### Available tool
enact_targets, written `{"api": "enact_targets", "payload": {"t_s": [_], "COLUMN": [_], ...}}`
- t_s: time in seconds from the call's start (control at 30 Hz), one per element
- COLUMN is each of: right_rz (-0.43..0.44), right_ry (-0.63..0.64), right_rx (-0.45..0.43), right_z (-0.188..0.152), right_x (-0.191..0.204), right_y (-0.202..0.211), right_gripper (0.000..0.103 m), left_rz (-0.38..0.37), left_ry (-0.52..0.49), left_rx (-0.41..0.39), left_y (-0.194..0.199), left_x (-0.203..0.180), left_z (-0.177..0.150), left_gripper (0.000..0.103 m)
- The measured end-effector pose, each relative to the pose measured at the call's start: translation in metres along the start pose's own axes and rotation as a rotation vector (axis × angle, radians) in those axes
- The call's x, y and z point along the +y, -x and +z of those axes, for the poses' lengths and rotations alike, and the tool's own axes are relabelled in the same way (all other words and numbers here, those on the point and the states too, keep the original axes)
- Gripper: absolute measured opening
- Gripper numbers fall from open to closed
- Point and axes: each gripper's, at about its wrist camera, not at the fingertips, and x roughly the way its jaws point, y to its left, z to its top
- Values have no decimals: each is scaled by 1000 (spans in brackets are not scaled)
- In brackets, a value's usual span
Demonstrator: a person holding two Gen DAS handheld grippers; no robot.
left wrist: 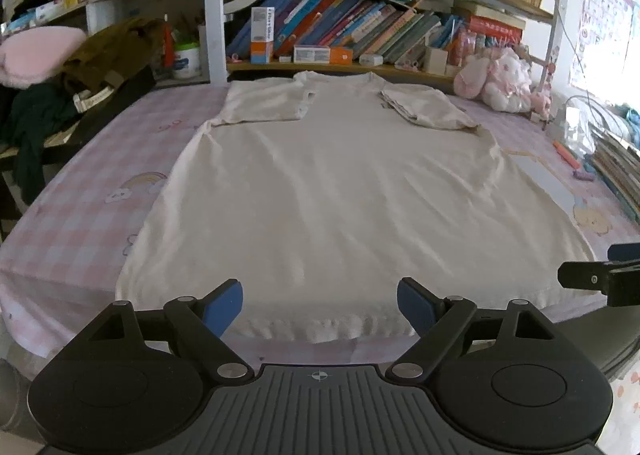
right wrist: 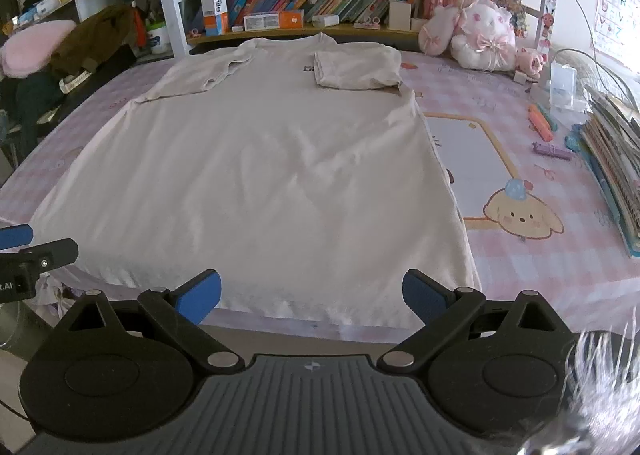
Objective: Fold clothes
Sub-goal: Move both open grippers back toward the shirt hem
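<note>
Cream T-shirt (left wrist: pixel 340 191) lay flat on the pink-checked desk (left wrist: pixel 80 215), both sleeves folded in, collar at the far end from the tongs. Left tongs (left wrist: pixel 320 305) were wide apart, nothing between them, hovering over the near hem. Right tongs (right wrist: pixel 312 297) likewise wide and empty, above the same hem just beside the left pair. Plush toy (right wrist: pixel 480 35) sat far right of them.
</note>
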Motion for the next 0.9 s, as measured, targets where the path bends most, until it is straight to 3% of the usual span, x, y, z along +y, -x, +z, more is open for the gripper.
{"api": "enact_targets", "payload": {"t_s": [0.4,0.57,0.7,0.9], "right_rz": [-17,-29,-23,-19], "right_ry": [-101,-129,-138,-147], "right_rx": [-26,-25,-25,-11], "right_z": [8,8,10,11], "right_x": [-16,-28,-32,-40], "right_y": [-1,-2,-5,-11], "right_gripper": [97,95,92,86], "left_rz": [4,50,65,72], "left_ry": [38,101,71,105], "left_rx": [-21,14,23,27], "left_y": [-4,-11,-14,-16], "left_x": [19,33,38,47], "left_z": [14,14,13,14], "left_gripper": [87,87,87,87]}}
